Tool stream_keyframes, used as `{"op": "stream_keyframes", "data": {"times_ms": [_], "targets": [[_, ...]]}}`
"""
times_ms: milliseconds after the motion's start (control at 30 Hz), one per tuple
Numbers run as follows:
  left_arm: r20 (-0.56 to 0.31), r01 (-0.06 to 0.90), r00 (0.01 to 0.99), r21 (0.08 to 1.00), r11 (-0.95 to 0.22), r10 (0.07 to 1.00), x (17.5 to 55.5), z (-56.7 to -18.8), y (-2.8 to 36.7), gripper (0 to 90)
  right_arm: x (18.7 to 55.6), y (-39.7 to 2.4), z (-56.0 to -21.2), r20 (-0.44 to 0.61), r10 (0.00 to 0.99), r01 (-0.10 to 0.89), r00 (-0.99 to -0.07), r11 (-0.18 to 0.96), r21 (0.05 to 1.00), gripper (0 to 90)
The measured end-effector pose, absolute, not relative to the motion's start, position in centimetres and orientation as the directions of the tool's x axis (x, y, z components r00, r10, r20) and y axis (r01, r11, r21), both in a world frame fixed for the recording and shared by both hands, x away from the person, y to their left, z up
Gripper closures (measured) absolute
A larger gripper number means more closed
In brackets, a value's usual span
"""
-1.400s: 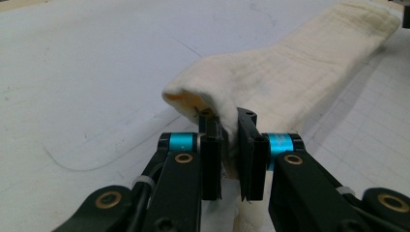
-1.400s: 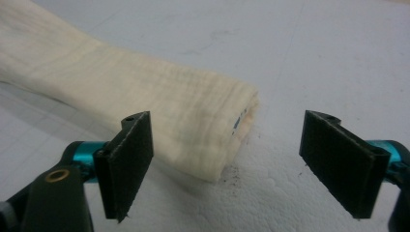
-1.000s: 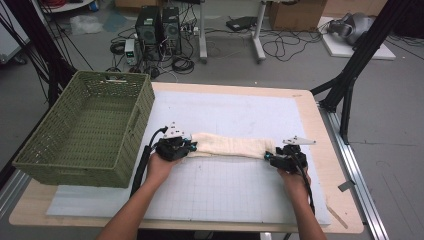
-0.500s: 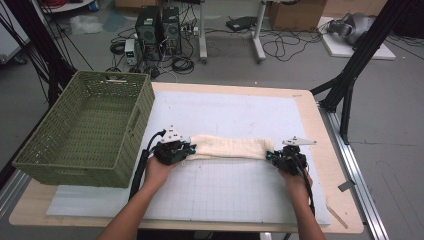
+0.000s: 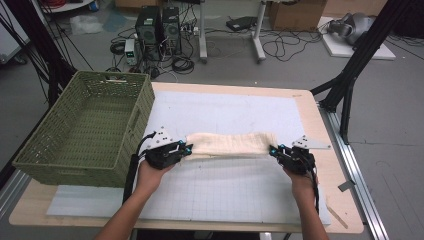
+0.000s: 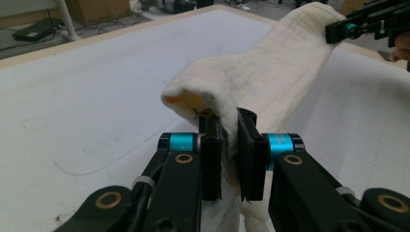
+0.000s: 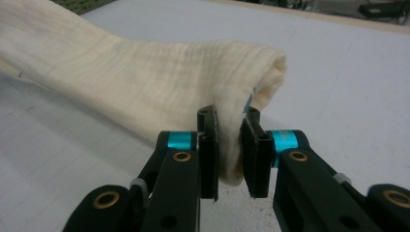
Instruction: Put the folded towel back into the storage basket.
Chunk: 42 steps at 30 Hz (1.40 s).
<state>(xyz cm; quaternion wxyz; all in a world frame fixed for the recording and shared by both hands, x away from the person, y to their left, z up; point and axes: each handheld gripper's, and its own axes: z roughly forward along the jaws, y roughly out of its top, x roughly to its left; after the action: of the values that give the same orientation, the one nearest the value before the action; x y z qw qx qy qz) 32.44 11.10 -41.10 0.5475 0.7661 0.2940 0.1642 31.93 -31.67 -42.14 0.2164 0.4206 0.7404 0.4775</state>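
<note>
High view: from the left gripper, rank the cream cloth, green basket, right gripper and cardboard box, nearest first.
1. cream cloth: pinched in the left gripper.
2. green basket: just beside it, at the table's left.
3. right gripper: at the cloth's far end.
4. cardboard box: floor, far back.

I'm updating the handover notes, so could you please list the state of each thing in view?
Cream cloth: folded into a long band, held at both ends.
Left claw: shut on the cloth's left end.
Right claw: shut on the cloth's right end.
Green basket: upright, empty.
</note>
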Motion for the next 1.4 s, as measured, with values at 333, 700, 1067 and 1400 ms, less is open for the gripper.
{"op": "stream_keyframes", "data": {"times_ms": [333,700,1067,1400], "targets": [[-0.054,0.221,0.778,0.956,-0.191,0.626,30.5,-39.4,12.7,81.3,31.2,-31.1,-40.7,0.039,0.798,0.307,-0.601,0.185,0.934,79.2],[-0.031,0.175,0.764,0.971,-0.161,0.645,28.5,-37.4,15.2,81.4,31.8,-28.7,-39.3,-0.002,0.758,0.233,-0.652,0.202,0.951,79.8],[-0.011,0.141,0.734,0.981,-0.137,0.679,26.8,-36.2,17.4,81.5,33.4,-26.3,-37.2,-0.018,0.728,0.186,-0.685,0.2,0.962,79.8],[-0.006,0.116,0.702,0.987,-0.107,0.712,25.5,-35.1,19.7,81.5,35.2,-23.2,-34.7,-0.056,0.695,0.149,-0.717,0.231,0.961,79.9]]}}
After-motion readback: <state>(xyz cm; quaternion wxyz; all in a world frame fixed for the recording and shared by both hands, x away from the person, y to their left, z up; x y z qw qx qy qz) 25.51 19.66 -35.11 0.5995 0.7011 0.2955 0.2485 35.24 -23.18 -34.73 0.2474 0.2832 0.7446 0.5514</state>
